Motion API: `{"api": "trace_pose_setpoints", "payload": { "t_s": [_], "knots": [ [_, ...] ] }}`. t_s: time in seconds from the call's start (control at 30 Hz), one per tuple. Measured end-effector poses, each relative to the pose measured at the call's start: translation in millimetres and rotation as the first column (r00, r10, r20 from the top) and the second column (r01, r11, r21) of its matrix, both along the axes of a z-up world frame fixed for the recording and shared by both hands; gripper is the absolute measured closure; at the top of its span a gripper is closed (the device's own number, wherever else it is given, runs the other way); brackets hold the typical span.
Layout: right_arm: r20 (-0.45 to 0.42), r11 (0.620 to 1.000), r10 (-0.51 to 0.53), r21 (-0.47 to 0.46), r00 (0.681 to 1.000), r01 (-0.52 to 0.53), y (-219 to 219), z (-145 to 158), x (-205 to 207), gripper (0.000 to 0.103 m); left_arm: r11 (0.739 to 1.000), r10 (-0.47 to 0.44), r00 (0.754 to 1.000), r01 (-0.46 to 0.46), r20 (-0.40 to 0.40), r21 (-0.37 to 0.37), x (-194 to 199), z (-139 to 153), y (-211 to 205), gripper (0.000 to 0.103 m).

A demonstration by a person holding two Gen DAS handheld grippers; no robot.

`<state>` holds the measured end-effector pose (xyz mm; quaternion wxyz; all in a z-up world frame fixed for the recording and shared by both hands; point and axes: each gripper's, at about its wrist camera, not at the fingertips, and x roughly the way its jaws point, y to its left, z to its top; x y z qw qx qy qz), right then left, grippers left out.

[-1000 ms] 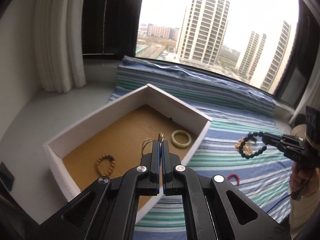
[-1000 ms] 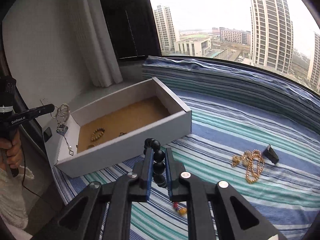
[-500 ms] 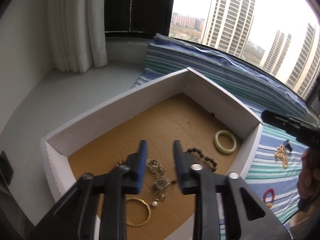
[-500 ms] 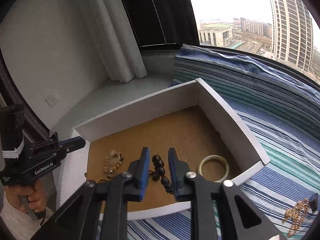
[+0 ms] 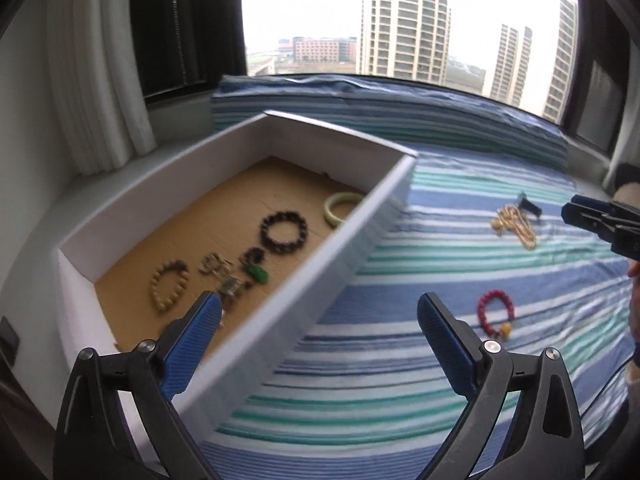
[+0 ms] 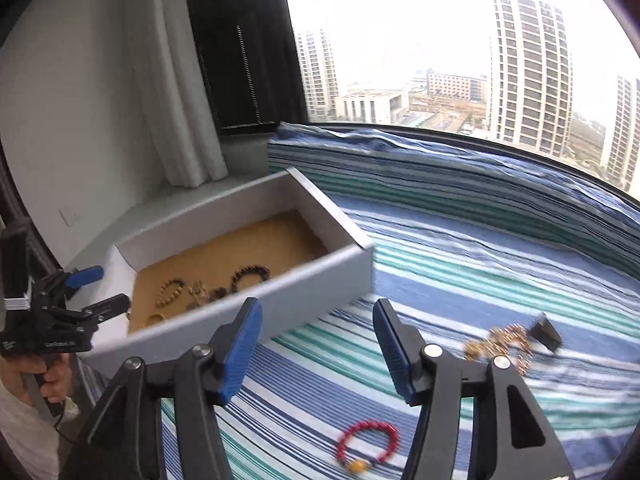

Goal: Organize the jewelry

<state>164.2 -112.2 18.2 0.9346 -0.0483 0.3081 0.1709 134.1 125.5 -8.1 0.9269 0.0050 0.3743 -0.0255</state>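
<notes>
A white box [image 5: 360, 216] with a brown floor holds a black bead bracelet [image 5: 284, 233], a pale green bangle [image 5: 340, 209], a tan bead bracelet [image 5: 170, 285], a green piece [image 5: 256, 272] and small metal pieces [image 5: 218, 266]. My left gripper [image 5: 320, 316] is open and empty over the box's near wall. My right gripper [image 6: 318, 320] is open and empty above the striped cloth beside the box [image 6: 312, 280]. A red bead bracelet [image 6: 368, 440] and a gold chain [image 6: 500, 342] lie on the cloth; both also show in the left wrist view, the bracelet [image 5: 496, 306] and the chain [image 5: 514, 222].
A blue, green and white striped cloth [image 5: 440, 280] covers the window seat. A small black object [image 6: 546, 330] lies by the gold chain. White curtains [image 6: 176, 80] hang at the left. A white ledge [image 5: 40, 216] runs left of the box.
Both grippers opened wide and pulled back from inside the box. The black bead bracelet and the metal pieces now lie on the box floor. The right gripper moved right, over the cloth.
</notes>
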Motion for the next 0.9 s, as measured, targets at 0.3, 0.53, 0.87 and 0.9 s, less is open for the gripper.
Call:
{"api": "trace_pose_setpoints", "payload": {
  "t_s": [0.3,0.53,0.87,0.9],
  "knots": [
    [-0.177,0.938,-0.345,-0.112,0.922,0.329,-137,-148,-63,0.044,0.995,-0.100,0.980,0.099,-0.175,-0.016,-1,-107,-100,0.005],
    [-0.147,0.913,-0.407,-0.088,0.901,0.398,-167,-174,-84,0.044,0.994,-0.094,0.980,0.102,-0.175,0.040,-1,-127,-118,0.004],
    [-0.115,0.915,-0.400,-0.105,0.909,0.390,-161,-175,-85,0.039,0.996,-0.083,0.984,0.085,-0.158,0.004,0,-132,-114,0.000],
    [-0.114,0.914,-0.401,-0.106,0.909,0.391,-161,-175,-85,0.038,0.996,-0.084,0.984,0.086,-0.158,0.003,0,-132,-114,0.000]
  ]
}}
